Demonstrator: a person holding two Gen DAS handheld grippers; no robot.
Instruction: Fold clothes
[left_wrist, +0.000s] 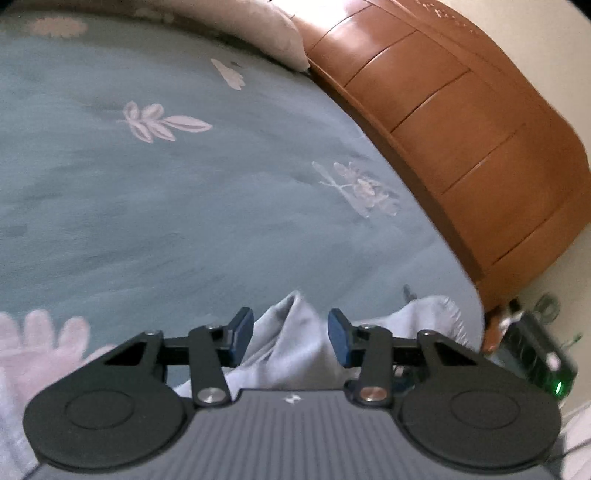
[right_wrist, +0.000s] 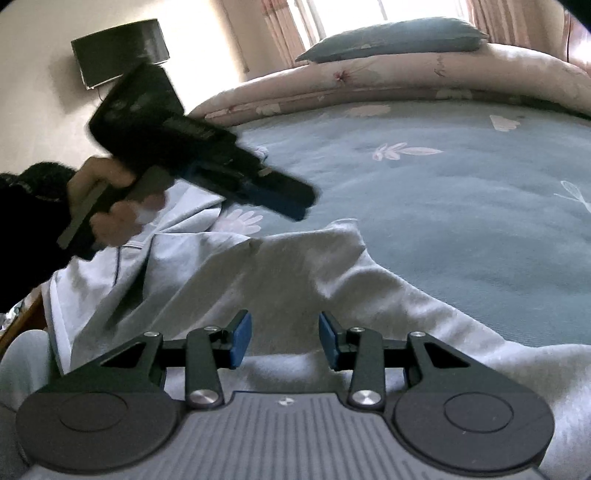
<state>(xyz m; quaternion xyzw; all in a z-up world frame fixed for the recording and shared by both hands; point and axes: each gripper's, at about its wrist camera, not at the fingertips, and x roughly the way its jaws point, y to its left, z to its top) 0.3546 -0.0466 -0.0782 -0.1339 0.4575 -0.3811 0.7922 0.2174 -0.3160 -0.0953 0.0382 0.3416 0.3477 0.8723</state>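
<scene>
Both claws gape: left gripper (left_wrist: 290, 334) and right gripper (right_wrist: 285, 339) hover over the grey garment (right_wrist: 295, 266).

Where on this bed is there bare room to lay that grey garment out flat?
Bare: the blue sheet between the pink quilt and the grey garment. Crowded: the near edge, with garment folds and both tongs.

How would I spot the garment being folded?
Start at the big bed under a teal bedspread with pale leaf prints. At its near edge lies the pale grey garment, crumpled. Unlike the patterned bedding, it is plain, with a drawstring.
</scene>
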